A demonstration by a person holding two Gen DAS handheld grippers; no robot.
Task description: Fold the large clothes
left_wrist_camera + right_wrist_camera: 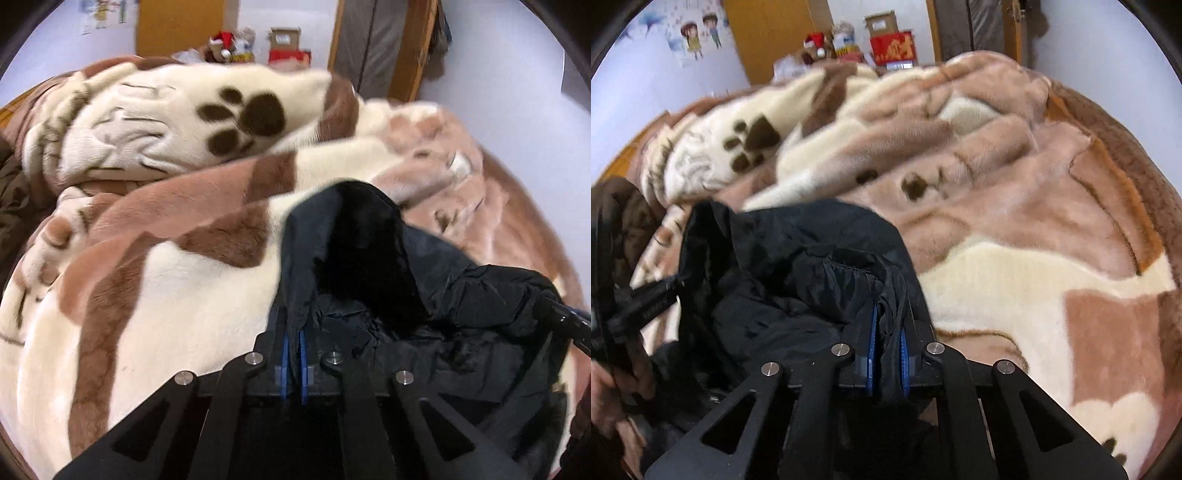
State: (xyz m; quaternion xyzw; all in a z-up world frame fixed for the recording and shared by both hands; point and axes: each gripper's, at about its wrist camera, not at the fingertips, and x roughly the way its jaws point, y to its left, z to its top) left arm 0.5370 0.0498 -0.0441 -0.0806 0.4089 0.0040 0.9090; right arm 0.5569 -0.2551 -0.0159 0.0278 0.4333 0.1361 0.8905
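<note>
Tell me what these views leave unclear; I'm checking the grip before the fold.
- Black padded jacket: its bottom runs off the frame's lower edge in both views, so its layout is unknown.
- Left gripper, right gripper: fabric bunched between the blue pads hides the fingertips.
- Brown garment: cut by the right view's left edge.

Print on red box (893,47) blurred; no legible text.

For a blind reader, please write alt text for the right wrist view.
The right gripper is shut on a fold of a black jacket, which lies on a plush brown-and-cream paw-print blanket. The left gripper shows at left.
</note>
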